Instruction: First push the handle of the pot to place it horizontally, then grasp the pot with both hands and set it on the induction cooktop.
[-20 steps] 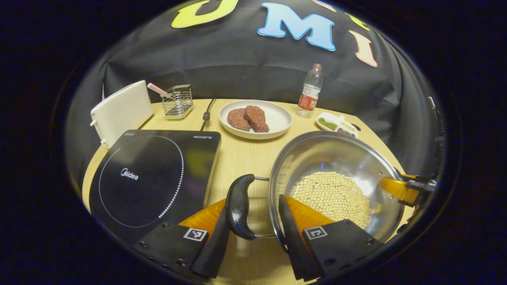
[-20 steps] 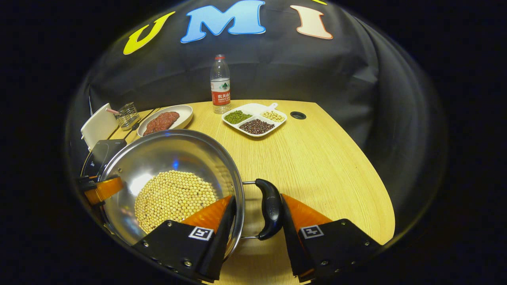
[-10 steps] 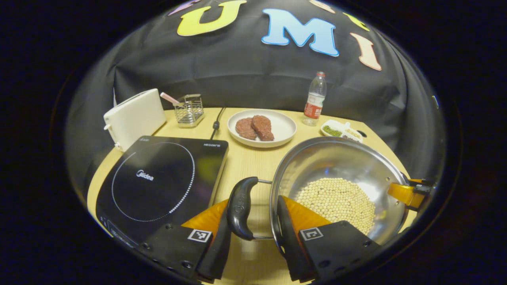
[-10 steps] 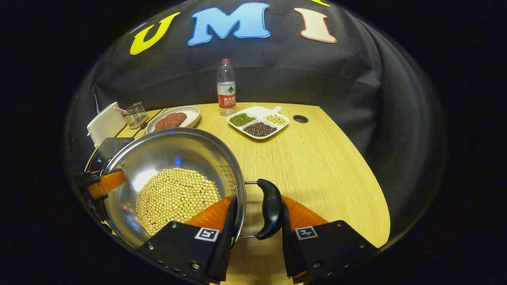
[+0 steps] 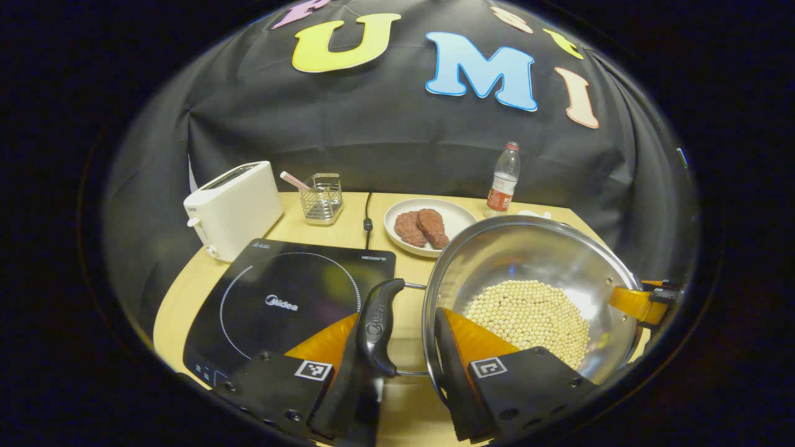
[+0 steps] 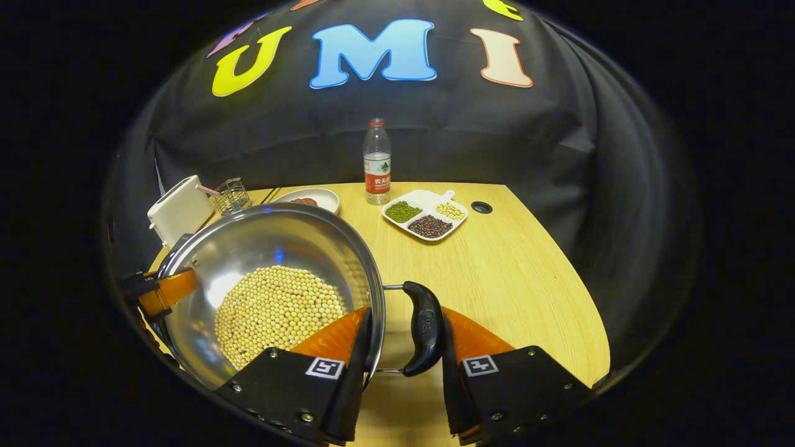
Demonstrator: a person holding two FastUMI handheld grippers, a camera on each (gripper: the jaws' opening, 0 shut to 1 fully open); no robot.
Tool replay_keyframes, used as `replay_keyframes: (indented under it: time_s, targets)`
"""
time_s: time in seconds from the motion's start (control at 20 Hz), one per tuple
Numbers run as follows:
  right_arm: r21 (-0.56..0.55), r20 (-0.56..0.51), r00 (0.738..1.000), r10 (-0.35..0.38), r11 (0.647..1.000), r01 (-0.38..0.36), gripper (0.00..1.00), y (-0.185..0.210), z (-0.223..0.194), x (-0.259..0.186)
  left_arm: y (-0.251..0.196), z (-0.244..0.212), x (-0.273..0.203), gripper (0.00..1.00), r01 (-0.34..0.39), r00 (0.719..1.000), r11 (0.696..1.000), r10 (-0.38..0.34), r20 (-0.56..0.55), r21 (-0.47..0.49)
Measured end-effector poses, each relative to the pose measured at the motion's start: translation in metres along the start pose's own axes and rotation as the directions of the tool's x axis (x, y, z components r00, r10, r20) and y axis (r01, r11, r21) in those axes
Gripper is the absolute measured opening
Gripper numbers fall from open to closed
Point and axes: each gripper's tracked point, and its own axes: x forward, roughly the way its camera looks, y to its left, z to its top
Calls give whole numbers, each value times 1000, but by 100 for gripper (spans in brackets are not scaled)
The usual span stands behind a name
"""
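Observation:
A steel pot (image 5: pixel 528 254) holding pale round beans (image 5: pixel 528 313) hangs above the wooden table. My left gripper (image 5: pixel 397 323) is shut on its left black handle (image 5: pixel 376 326), one finger outside the handle and one inside the pot wall. My right gripper (image 6: pixel 405 316) is shut the same way on the right black handle (image 6: pixel 423 326) of the pot (image 6: pixel 267 242). The black induction cooktop (image 5: pixel 292 298) lies on the table to the left of the pot, below it. The right gripper (image 5: pixel 640 304) also shows at the pot's far rim in the left gripper view.
A white toaster (image 5: pixel 233 208) and a wire basket (image 5: pixel 323 198) stand behind the cooktop, with its cable (image 5: pixel 367 217) beside them. A plate (image 5: pixel 456 217) with meat, a bottle (image 5: pixel 503 180) and a divided dish (image 6: pixel 428 198) of beans sit at the back.
Both grippers have raised the pot off the table. The table and its objects now look lower and farther, and the cooktop has drawn closer to the pot's left handle.

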Motion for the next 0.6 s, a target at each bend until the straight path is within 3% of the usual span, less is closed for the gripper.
replay_keyframes:
  time_s: [0.6]
  targets:
    - [0, 21, 1000, -1, 1000, 1, 54, 127, 11, -5, 140, 17, -1, 63, -12, 1000, 1000, 12, 25, 0]
